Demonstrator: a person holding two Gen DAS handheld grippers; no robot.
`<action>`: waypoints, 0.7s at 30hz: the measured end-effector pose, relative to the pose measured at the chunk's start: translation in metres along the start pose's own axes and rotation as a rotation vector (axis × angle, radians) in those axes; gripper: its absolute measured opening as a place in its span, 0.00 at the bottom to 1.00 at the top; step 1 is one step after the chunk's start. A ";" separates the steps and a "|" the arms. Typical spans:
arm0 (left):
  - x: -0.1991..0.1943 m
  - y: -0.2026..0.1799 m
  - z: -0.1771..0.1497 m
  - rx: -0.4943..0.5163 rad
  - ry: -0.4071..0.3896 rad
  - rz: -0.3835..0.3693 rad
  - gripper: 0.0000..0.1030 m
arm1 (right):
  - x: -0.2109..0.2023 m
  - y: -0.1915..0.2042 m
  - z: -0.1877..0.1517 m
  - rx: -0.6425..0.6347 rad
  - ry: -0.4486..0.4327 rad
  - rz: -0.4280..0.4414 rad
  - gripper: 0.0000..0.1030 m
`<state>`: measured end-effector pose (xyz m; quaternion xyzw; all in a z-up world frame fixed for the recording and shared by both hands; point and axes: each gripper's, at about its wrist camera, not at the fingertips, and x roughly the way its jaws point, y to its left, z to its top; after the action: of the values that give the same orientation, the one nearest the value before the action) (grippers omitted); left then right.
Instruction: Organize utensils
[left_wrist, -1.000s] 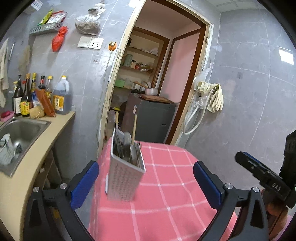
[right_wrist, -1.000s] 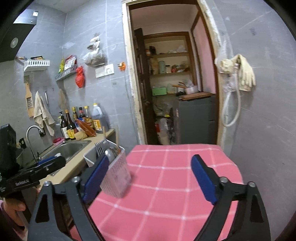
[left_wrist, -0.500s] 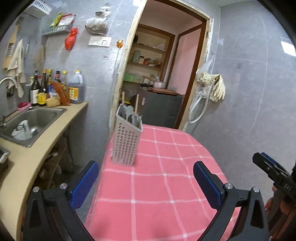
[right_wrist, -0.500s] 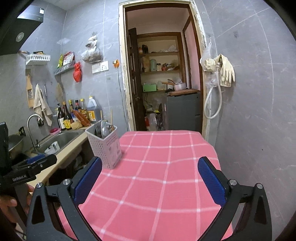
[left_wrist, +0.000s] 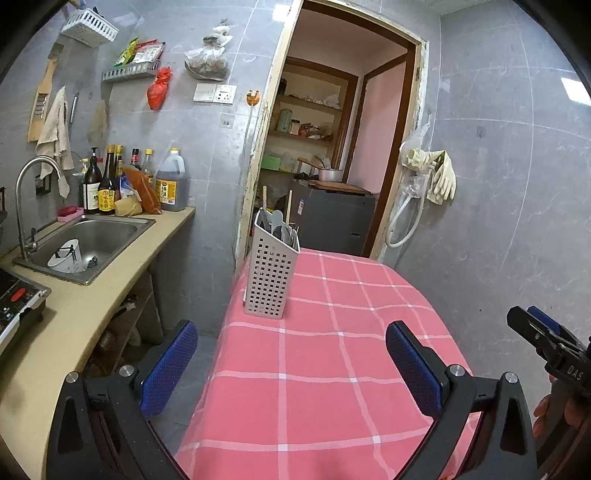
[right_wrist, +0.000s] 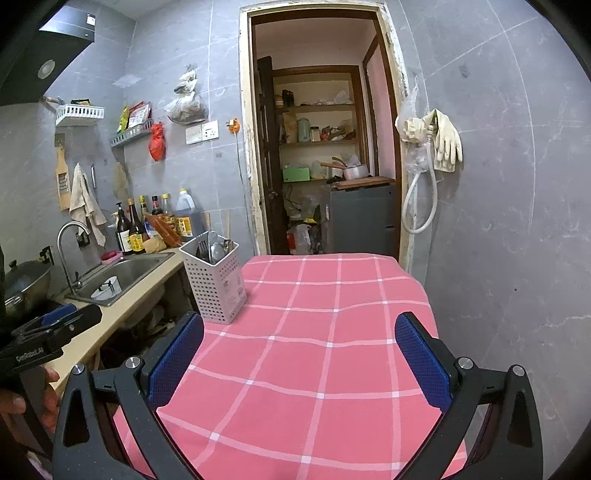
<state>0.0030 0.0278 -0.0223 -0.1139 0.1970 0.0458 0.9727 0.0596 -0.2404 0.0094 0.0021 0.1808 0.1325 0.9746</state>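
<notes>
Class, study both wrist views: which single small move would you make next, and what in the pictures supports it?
Probably bring the left claw forward toward the utensil holder. Both claws stand open and empty, the right claw too, and the holder stands upright, full of utensils, near the table's far left corner.

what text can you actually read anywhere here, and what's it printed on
"DAS" on the right gripper, seen from the left wrist camera.
"GenRobot.AI", roughly, on the left gripper, seen from the right wrist camera.
Sauce bottle labels, oil jug label and utensil holder sticker: too small to read.
</notes>
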 end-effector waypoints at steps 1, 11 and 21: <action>-0.001 0.000 0.000 0.000 -0.001 0.001 1.00 | 0.000 0.001 0.001 -0.002 0.000 0.000 0.99; -0.004 -0.004 0.000 0.006 -0.007 -0.001 1.00 | -0.005 0.001 0.002 -0.002 -0.006 -0.003 0.99; -0.005 -0.007 -0.001 0.017 0.002 -0.002 1.00 | -0.008 -0.006 0.001 0.010 -0.001 -0.012 0.99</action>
<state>-0.0005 0.0208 -0.0198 -0.1057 0.1982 0.0429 0.9735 0.0547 -0.2484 0.0126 0.0059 0.1810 0.1256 0.9754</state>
